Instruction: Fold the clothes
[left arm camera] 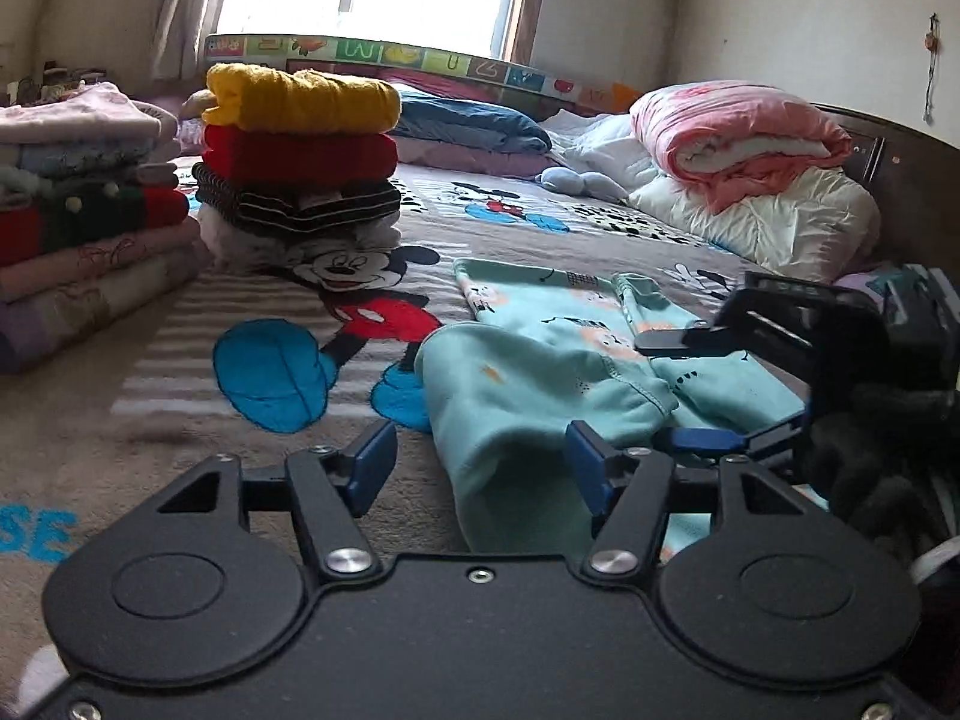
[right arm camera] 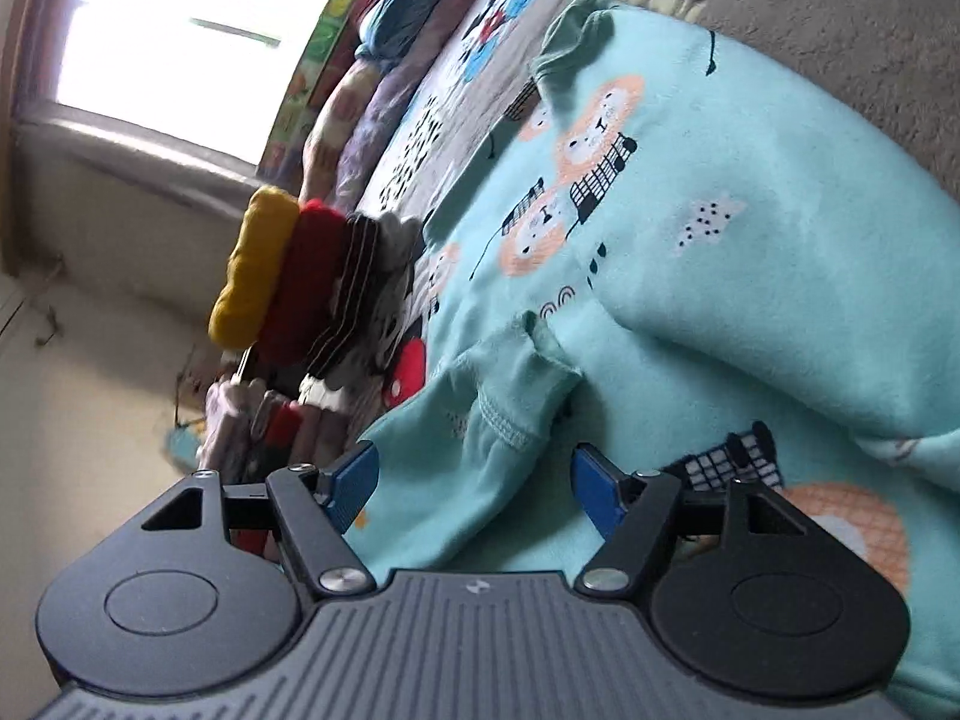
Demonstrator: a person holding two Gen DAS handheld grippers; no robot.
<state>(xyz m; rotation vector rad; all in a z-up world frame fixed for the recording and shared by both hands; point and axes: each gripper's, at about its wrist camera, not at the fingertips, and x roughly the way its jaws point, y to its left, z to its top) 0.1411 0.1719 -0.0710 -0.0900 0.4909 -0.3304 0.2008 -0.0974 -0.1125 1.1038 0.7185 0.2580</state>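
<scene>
- Your left gripper has its jaws apart, nothing pinched; the teal top lies just ahead on the bed.
- Your right gripper is rolled sideways (pads apart too), low over the same cloth.
- Folded stack stands well behind.
</scene>
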